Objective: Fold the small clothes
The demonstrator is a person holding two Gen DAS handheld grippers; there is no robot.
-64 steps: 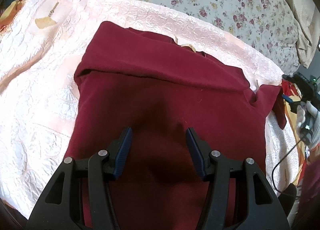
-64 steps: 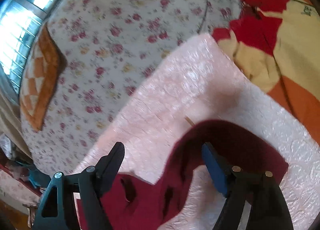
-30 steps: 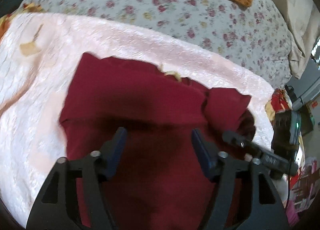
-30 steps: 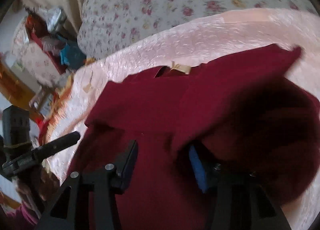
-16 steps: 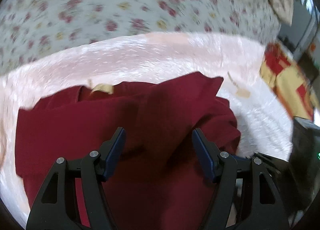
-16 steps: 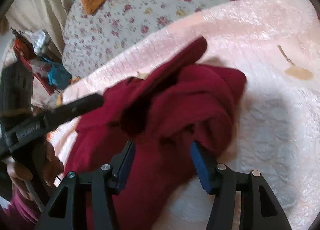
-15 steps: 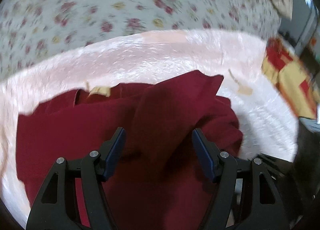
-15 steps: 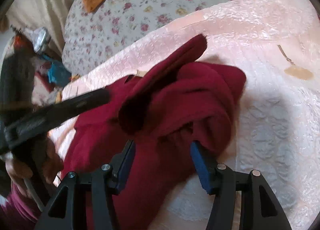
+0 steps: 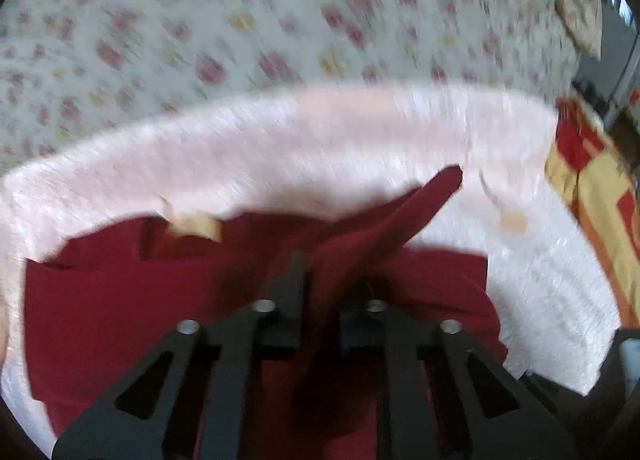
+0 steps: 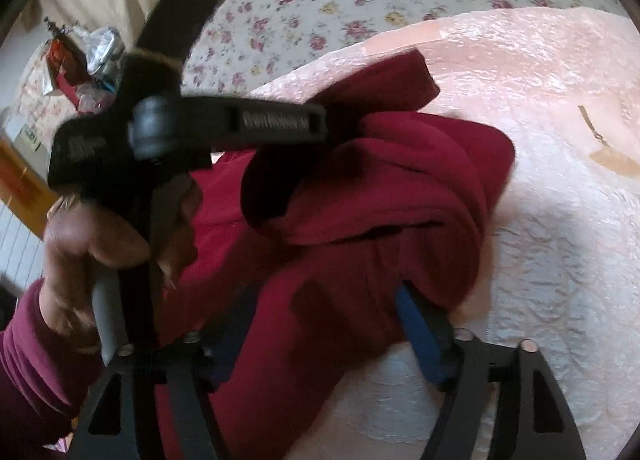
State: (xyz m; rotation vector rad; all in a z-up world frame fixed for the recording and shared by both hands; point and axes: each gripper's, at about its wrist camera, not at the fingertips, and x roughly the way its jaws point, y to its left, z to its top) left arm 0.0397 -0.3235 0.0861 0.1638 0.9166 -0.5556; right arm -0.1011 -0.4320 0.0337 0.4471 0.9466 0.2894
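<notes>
A pink quilt [image 10: 560, 219] covers the bed, the maroon garment [image 10: 360, 199] bunched at its centre. The left tongs [image 9: 320, 280] have just closed, clamping a fold rising toward two o'clock. The right tongs [image 10: 320, 324] have just spread apart, straddling cloth at six o'clock.

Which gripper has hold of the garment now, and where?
Left gripper pinches the dark red garment's raised sleeve fold; right gripper, just opening, straddles it unclamped.
</notes>
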